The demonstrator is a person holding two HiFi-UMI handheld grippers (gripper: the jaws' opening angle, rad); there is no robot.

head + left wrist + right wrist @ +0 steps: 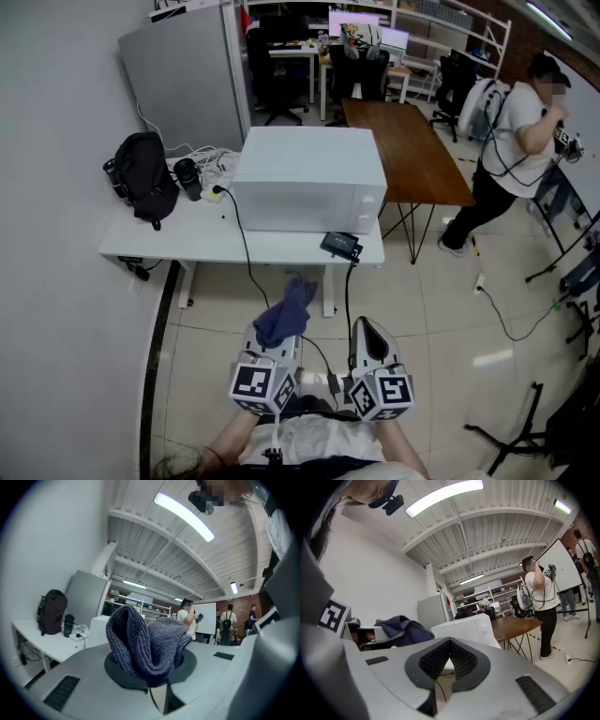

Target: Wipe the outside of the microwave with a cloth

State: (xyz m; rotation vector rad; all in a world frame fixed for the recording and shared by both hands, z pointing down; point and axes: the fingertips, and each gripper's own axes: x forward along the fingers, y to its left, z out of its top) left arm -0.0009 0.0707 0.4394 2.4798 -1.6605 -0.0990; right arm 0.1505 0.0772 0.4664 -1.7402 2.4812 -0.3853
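Note:
A white microwave (309, 178) stands on a white table (197, 239), seen from its back and top. My left gripper (277, 343) is shut on a dark blue cloth (286, 312), which bunches up from its jaws (147, 644). It hangs over the floor in front of the table, well short of the microwave. Beside it my right gripper (371, 339) is shut with nothing between its pads (461, 660). In the right gripper view the microwave (466, 627) shows ahead and the cloth (401, 630) at the left.
A black backpack (145, 178), a black mug (188, 178), a power strip and a black adapter (339, 246) share the table; cables hang from it. A brown table (408, 150) stands to the right. A person (516, 141) stands at far right among stands and floor cables.

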